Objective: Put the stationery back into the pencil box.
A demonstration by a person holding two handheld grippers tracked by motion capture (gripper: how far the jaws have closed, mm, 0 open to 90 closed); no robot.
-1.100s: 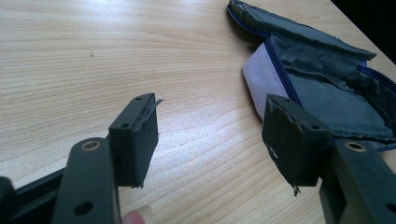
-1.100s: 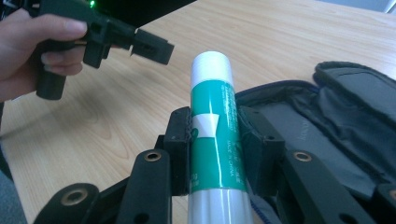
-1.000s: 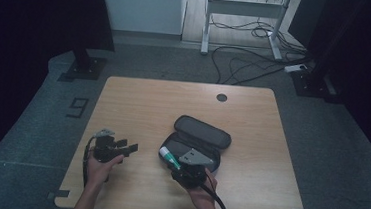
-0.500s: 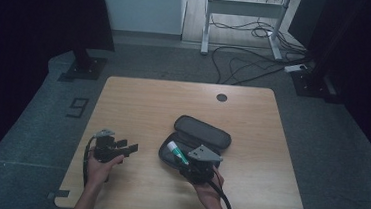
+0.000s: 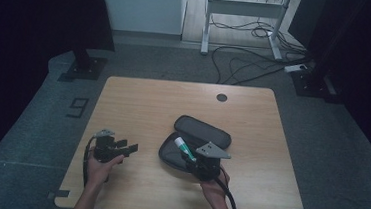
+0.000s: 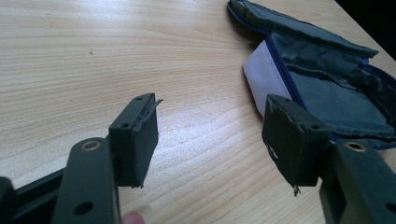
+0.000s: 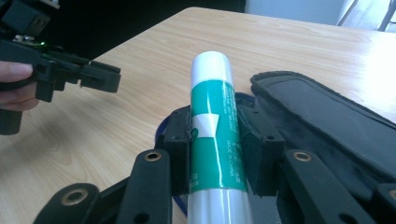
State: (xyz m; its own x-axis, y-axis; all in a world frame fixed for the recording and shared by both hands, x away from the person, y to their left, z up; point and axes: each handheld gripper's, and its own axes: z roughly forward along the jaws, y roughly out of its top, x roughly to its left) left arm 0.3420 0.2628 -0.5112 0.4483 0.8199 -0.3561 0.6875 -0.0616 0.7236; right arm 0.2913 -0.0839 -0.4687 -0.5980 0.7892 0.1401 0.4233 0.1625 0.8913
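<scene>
A green and white tube point(image 7: 215, 130) lies between the pads of my right gripper point(image 7: 215, 144), which is shut on it; in the high view the tube point(image 5: 184, 148) hangs over the open dark pouch point(image 5: 198, 140) under my right gripper point(image 5: 195, 161). The pouch point(image 6: 327, 88) lies unzipped, with a grey lining and blue zip edge. My left gripper point(image 5: 129, 148) rests low at the table's left front, open with nothing between its pads point(image 6: 140, 135), pointing toward the pouch point(image 7: 327, 116). That left gripper point(image 7: 93, 77) also appears at the left of the right gripper view.
The wooden table point(image 5: 143, 101) has bare room behind and left of the pouch. A dark round grommet point(image 5: 221, 97) sits near its far edge. Cables and a desk frame lie on the floor beyond.
My right gripper has carried the tube to the right and a little toward the near edge, over the pouch. The left gripper has stayed in place.
</scene>
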